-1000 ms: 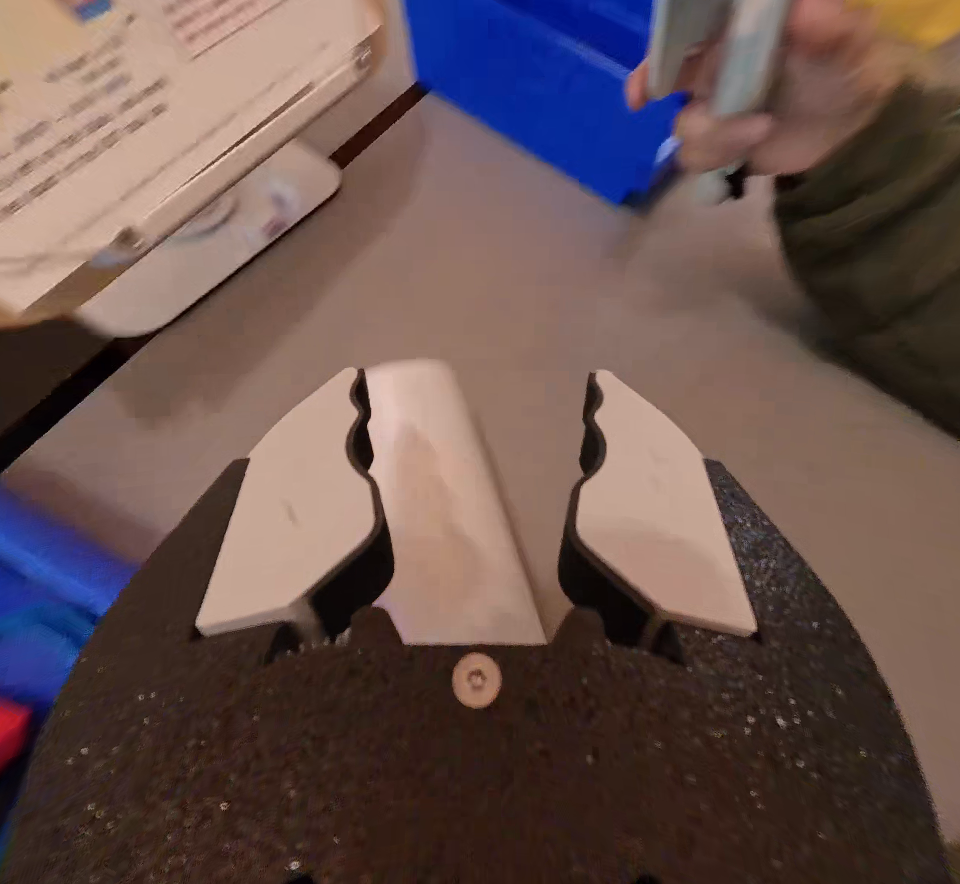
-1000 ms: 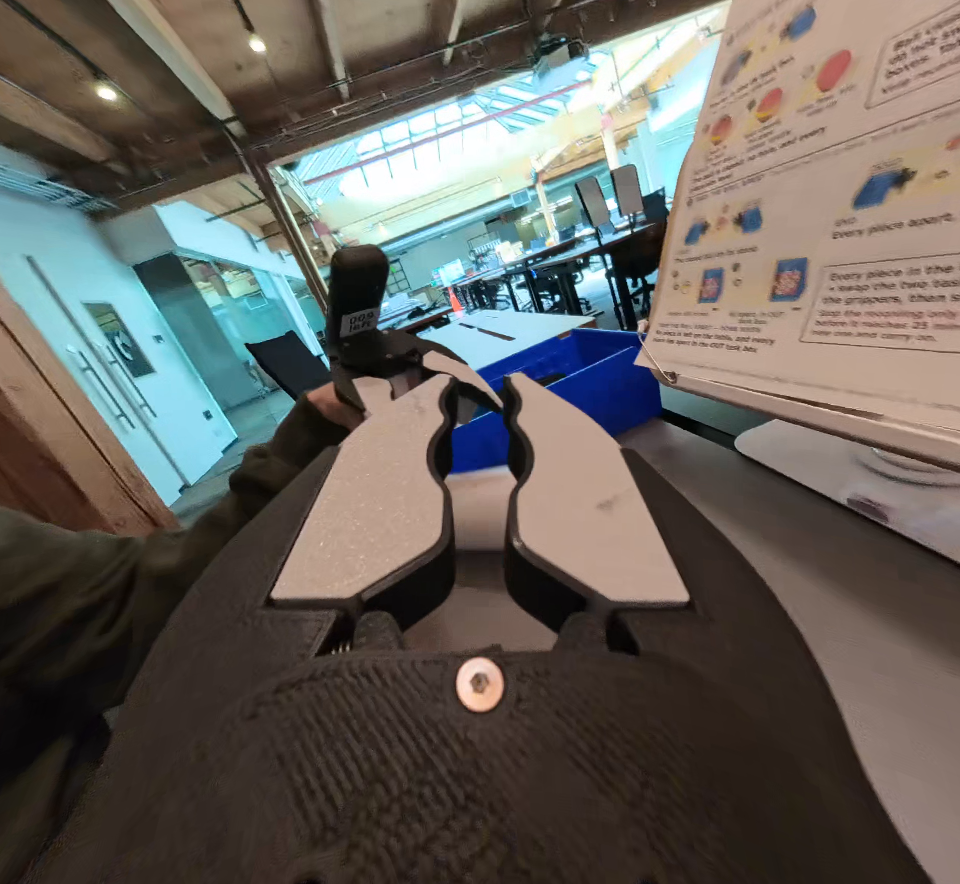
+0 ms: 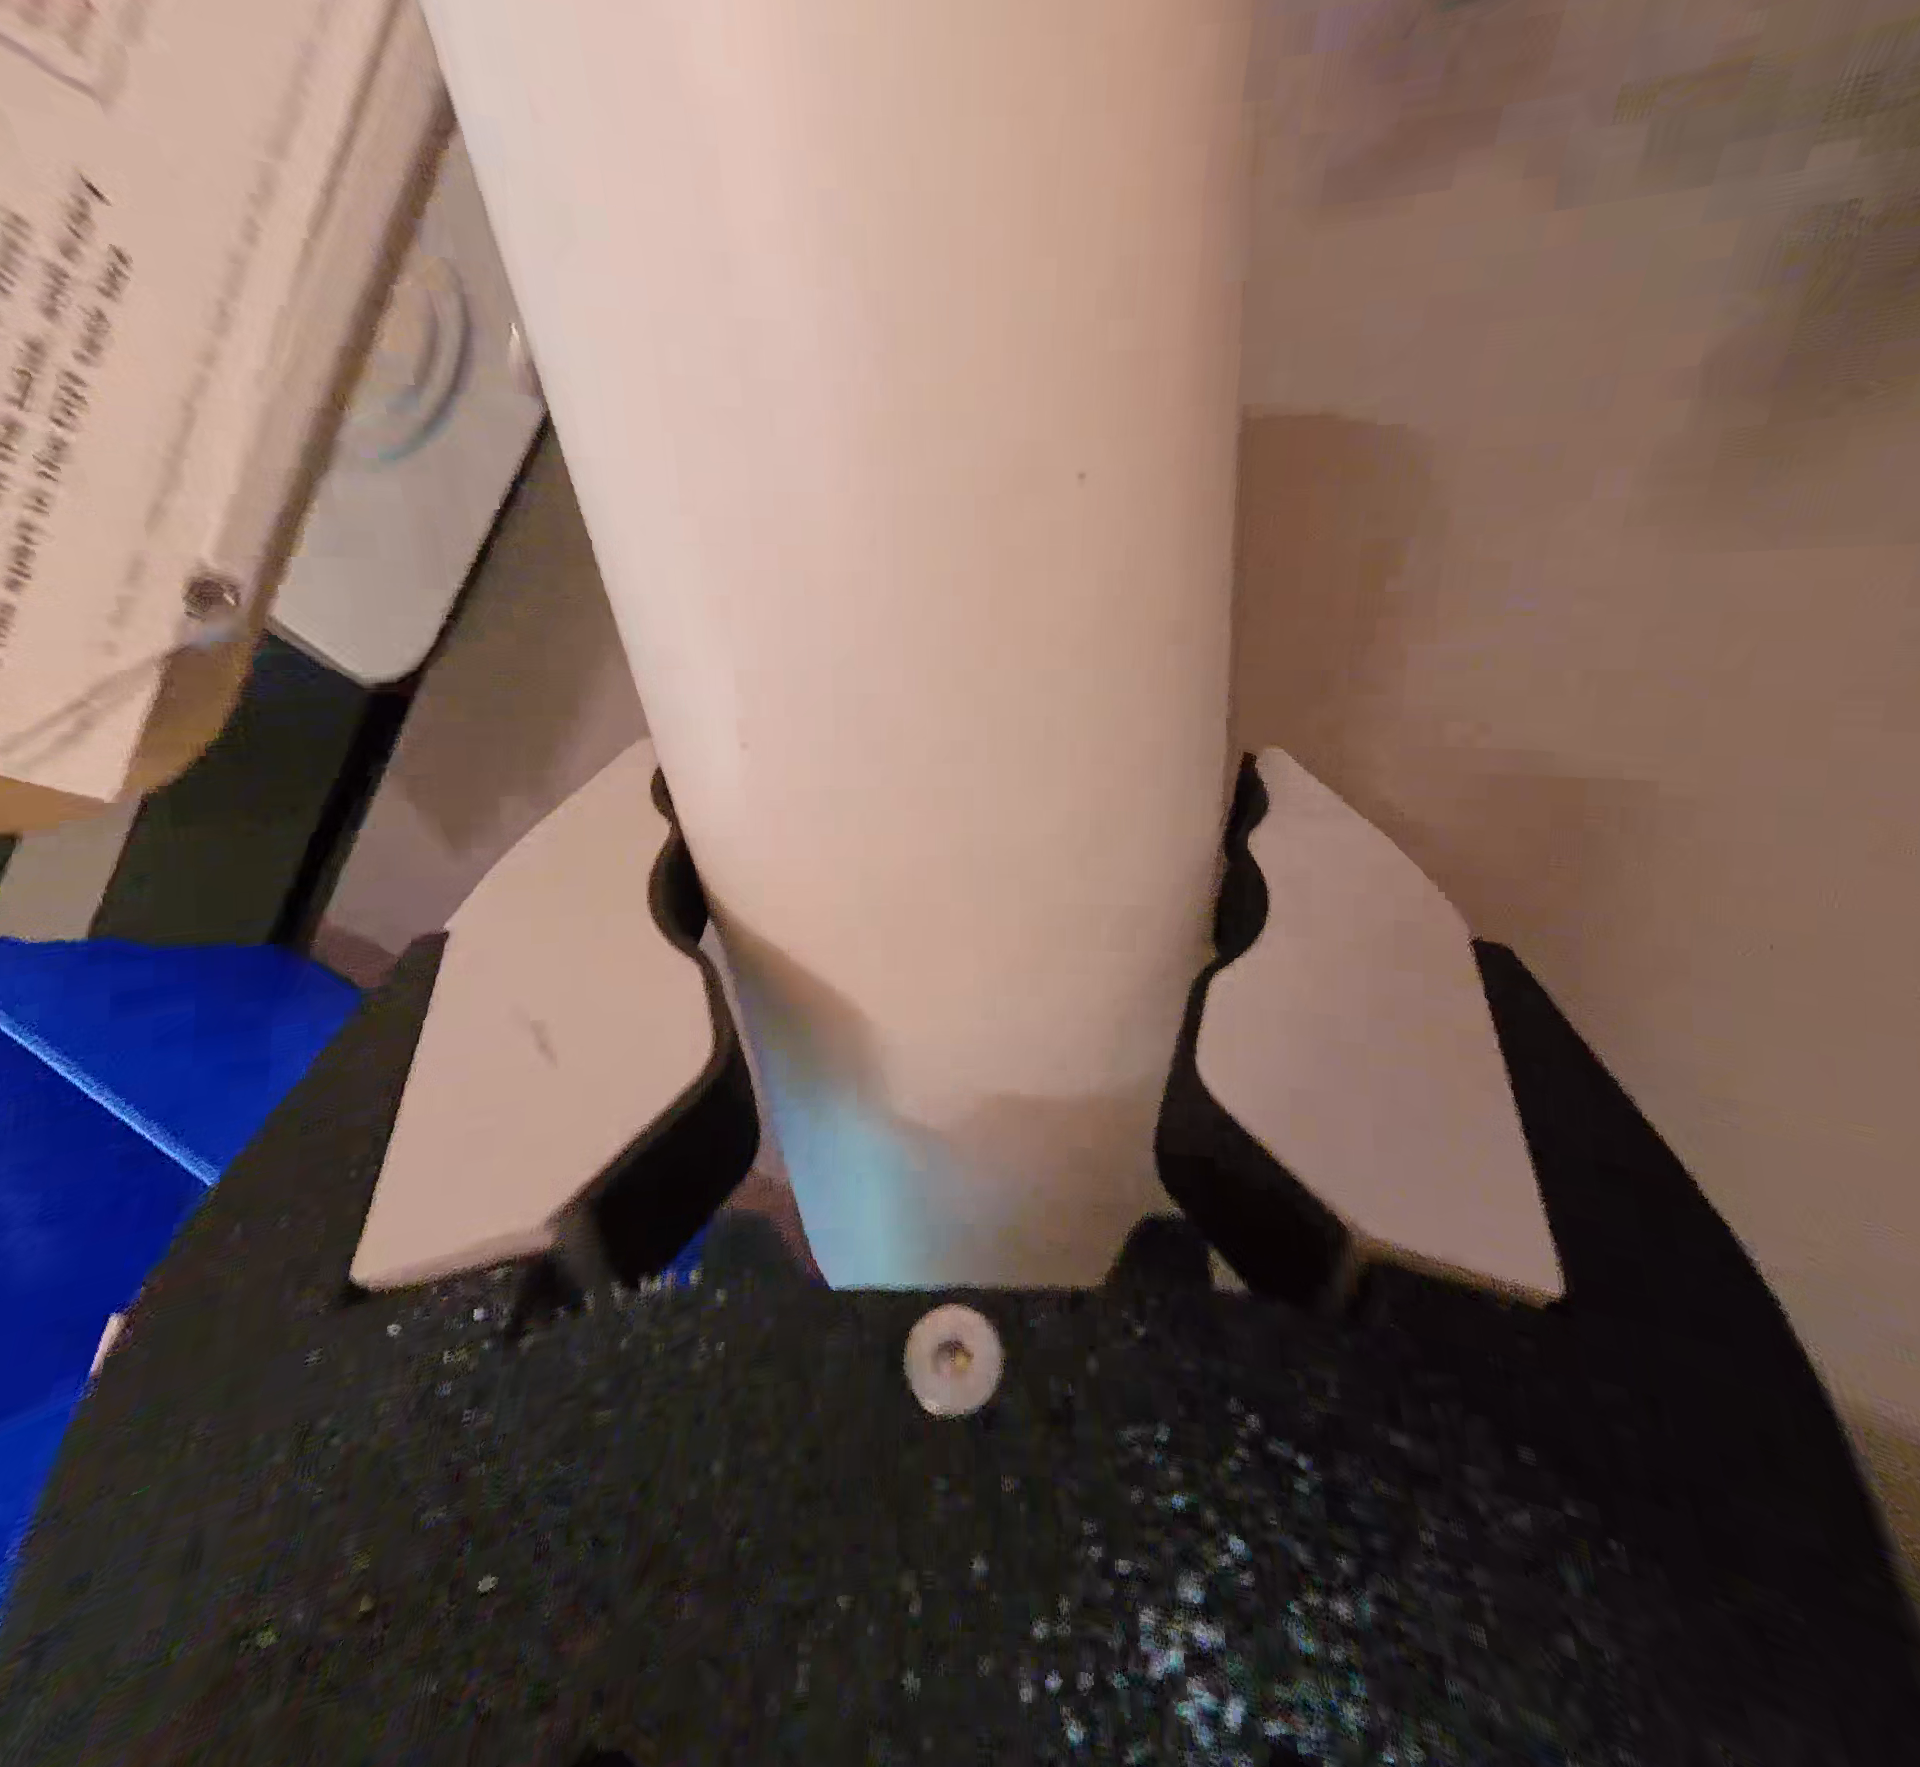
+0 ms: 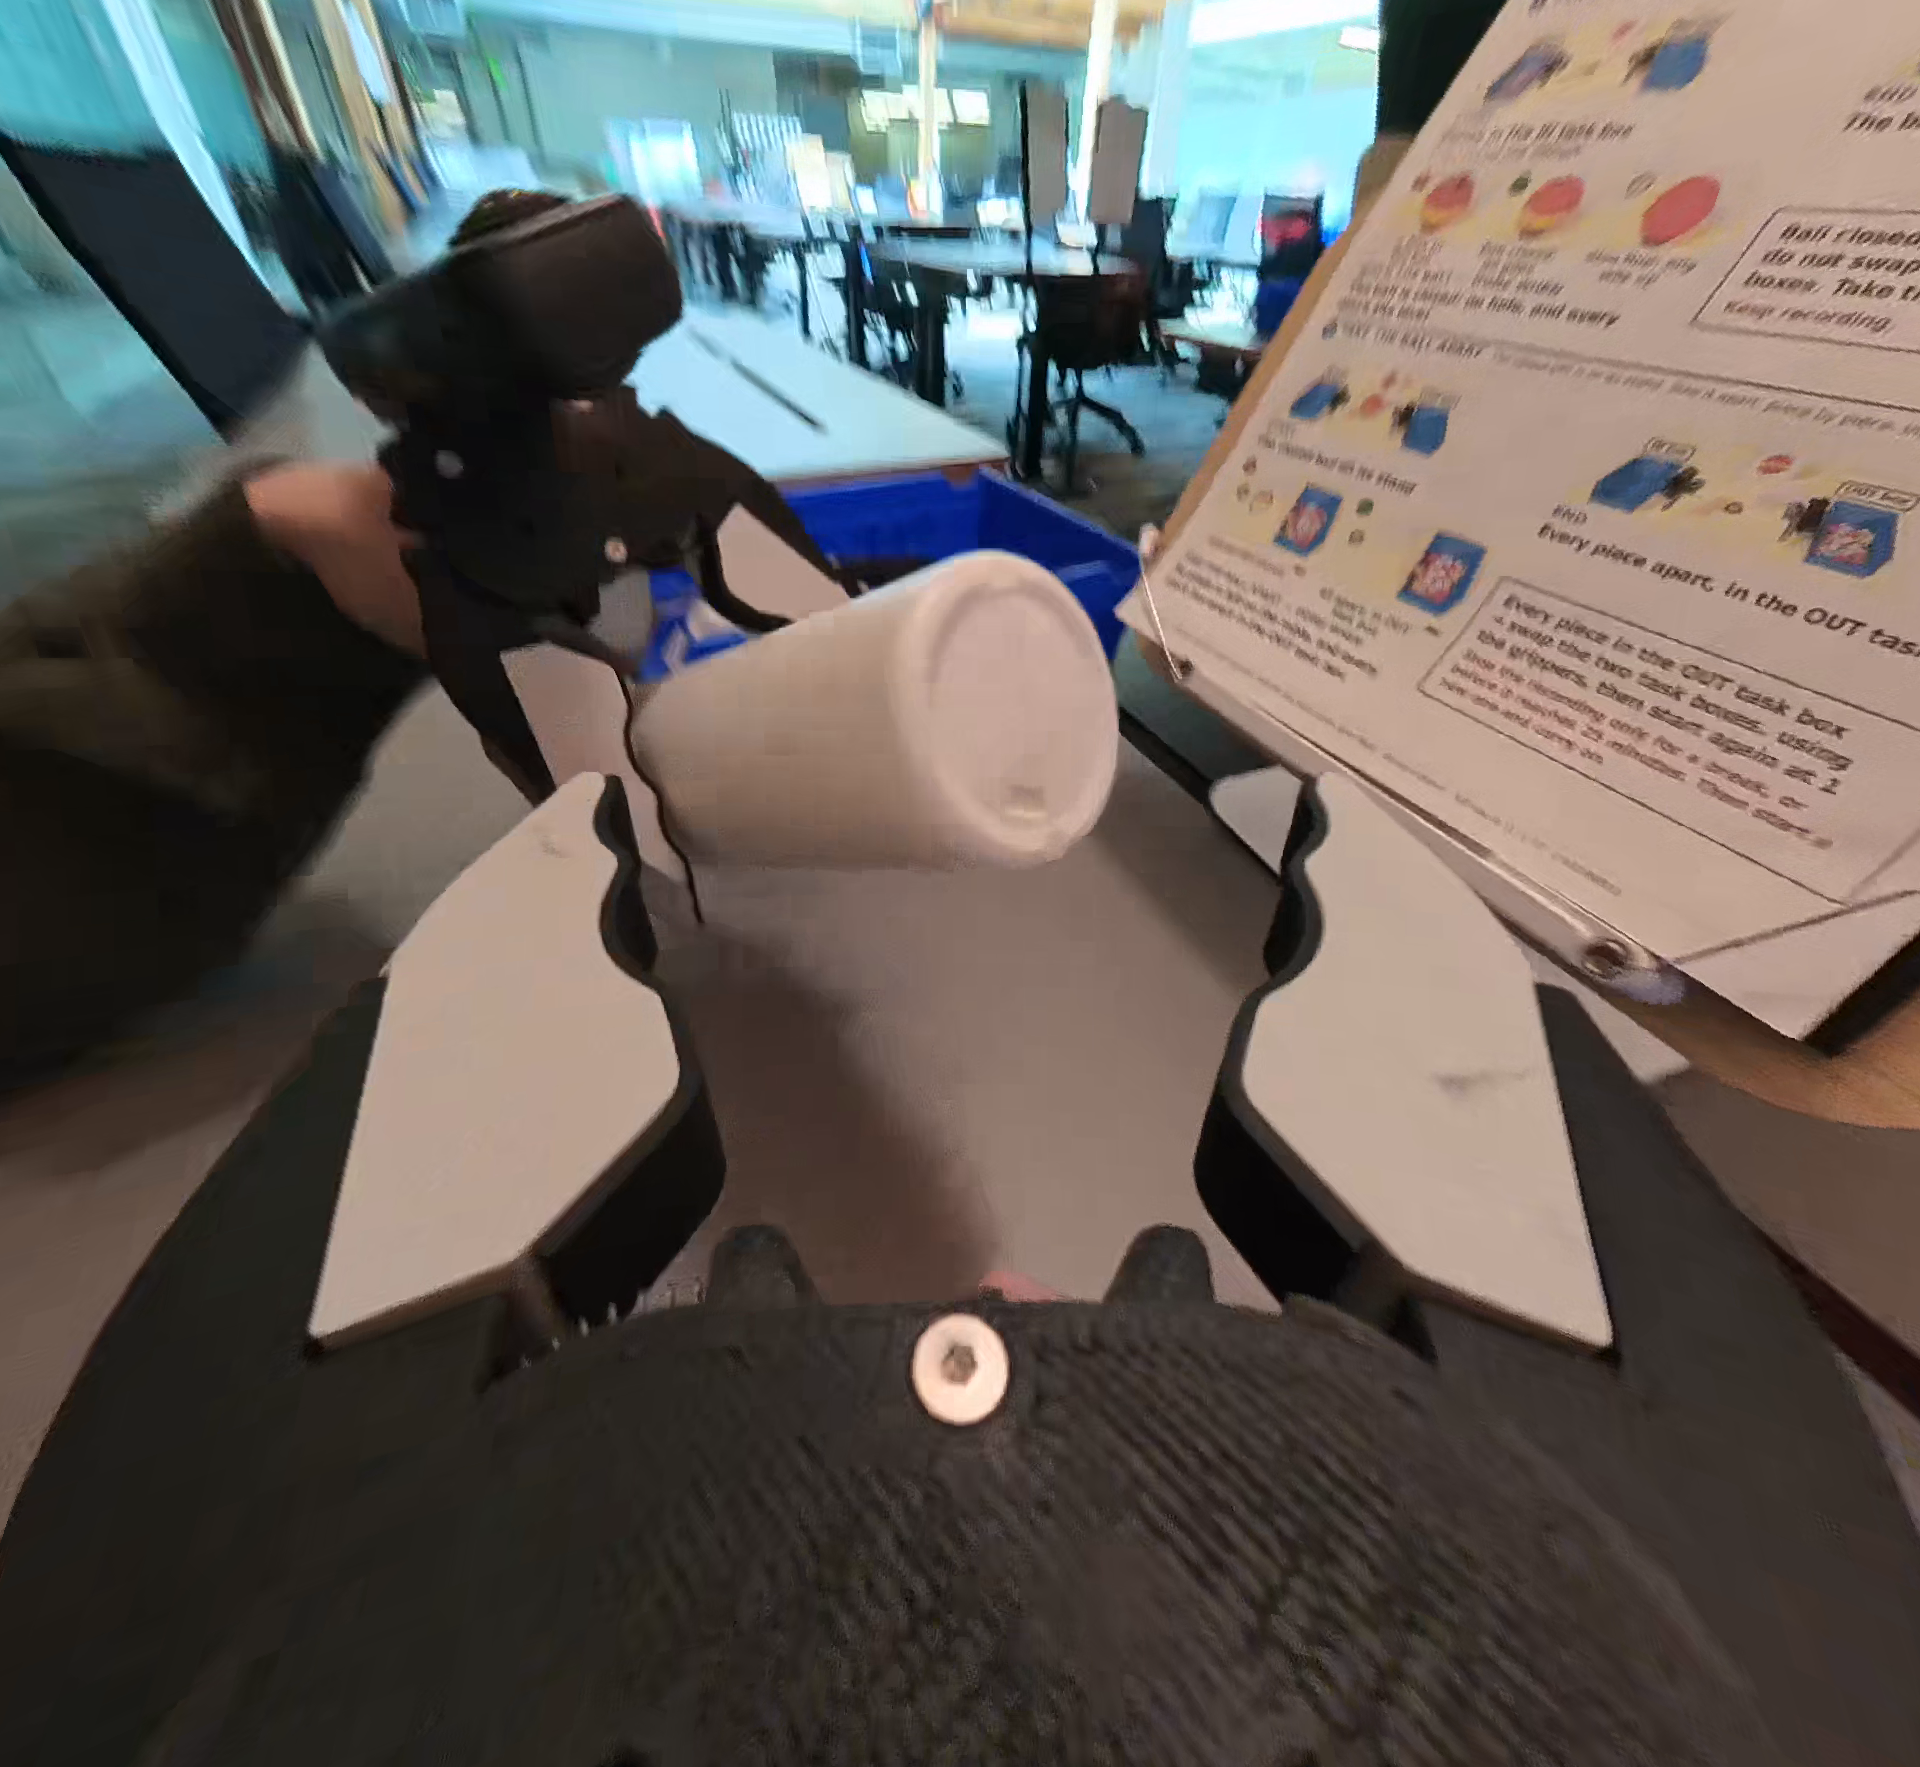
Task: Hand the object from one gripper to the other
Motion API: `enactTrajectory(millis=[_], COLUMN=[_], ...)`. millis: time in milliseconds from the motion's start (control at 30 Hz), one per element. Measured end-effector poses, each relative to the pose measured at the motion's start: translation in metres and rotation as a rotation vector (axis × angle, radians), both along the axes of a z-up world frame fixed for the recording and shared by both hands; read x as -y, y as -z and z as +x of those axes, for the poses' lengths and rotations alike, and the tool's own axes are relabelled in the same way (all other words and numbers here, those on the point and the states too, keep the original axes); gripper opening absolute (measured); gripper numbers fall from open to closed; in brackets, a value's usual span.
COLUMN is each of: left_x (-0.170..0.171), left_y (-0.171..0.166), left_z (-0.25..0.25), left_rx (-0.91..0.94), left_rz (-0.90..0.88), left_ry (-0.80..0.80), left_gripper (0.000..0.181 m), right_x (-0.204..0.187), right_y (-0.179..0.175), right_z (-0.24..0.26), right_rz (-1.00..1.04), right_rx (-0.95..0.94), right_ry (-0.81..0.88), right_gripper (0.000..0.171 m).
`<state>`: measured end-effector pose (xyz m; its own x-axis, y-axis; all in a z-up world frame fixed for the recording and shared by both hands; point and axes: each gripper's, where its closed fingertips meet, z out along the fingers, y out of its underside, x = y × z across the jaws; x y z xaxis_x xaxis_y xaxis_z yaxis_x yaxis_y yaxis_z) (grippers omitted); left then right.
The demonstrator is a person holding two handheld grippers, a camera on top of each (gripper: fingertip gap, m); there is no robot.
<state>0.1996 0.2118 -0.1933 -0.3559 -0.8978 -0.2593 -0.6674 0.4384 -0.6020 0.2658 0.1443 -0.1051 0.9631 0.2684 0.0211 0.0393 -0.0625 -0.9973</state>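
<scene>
1. Cup (image 4: 883, 720), white, tapered and capped with a lid (image 4: 1013, 678), hangs in mid-air above the grey surface (image 4: 935, 1042), lying nearly level with its lidded end toward the right wrist camera.
2. Left gripper (image 4: 644, 761), black and held in a person's hand (image 4: 332, 543), grips the cup at its narrow bottom end, its fingers (image 4: 561, 709) clamped on either side of the cup's wall.
3. In the left wrist view the cup (image 3: 883, 367) fills the middle of the frame, running away from the camera between that gripper's two fingers (image 3: 551, 1021), which press against it on both sides; the left gripper (image 3: 951, 844) is clenched on it.
4. Right gripper (image 4: 951, 844) faces the cup's lid with its fingers (image 4: 499, 1073) spread wide and nothing between them; the cup floats just beyond their tips, apart from both.
5. Blue bin (image 4: 935, 522) stands on the surface behind the cup, partly hidden by it and by the left gripper.
6. Instruction sheet (image 4: 1558, 470) on a tilted stand rises at the right of the right wrist view, close beside the cup but not touching it; the same sheet (image 3: 156, 315) appears at the left edge of the left wrist view.
7. Sleeve (image 4: 156, 730), dark green, covers the arm holding the left gripper.
8. Background is motion-blurred; rows of desks and chairs show beyond the surface.
</scene>
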Motion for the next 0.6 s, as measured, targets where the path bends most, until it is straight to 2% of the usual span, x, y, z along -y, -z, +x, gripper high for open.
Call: enactTrajectory(millis=[133, 200, 300, 367, 433, 533, 600], left_x=[0.026, 0.036, 0.05, 0.053, 0.056, 0.059, 0.059], left_y=[-0.061, -0.079, -0.085, -0.083, -0.086, -0.101, -0.113], left_z=[0.019, 0.024, 0.03, 0.035, 0.037, 0.034, 0.026], left_rx=[0.322, 0.427, 0.489, 0.49, 0.515, 0.619, 0.655], left_rz=[-0.136, -0.172, -0.129, -0.101, -0.124, -0.16, -0.312], left_ry=[0.05, 0.072, 0.132, 0.114, 0.112, 0.144, 0.168], left_gripper=[0.097, 0.097, 0.097, 0.097, 0.097, 0.096, 0.099], right_x=[-0.004, -0.01, -0.018, -0.023, -0.023, -0.015, -0.002], right_y=[-0.019, -0.031, -0.05, -0.053, -0.056, -0.065, -0.078], right_z=[-0.019, -0.033, -0.05, -0.048, -0.048, -0.043, -0.033], right_rz=[0.077, 0.103, 0.179, 0.188, 0.191, 0.214, 0.292], right_rx=[-0.248, -0.321, -0.324, -0.26, -0.207, -0.243, -0.312], right_ry=[-0.14, -0.188, -0.169, -0.079, -0.047, -0.071, -0.098], right_gripper=[0.119, 0.122, 0.114, 0.085, 0.085, 0.085, 0.084])
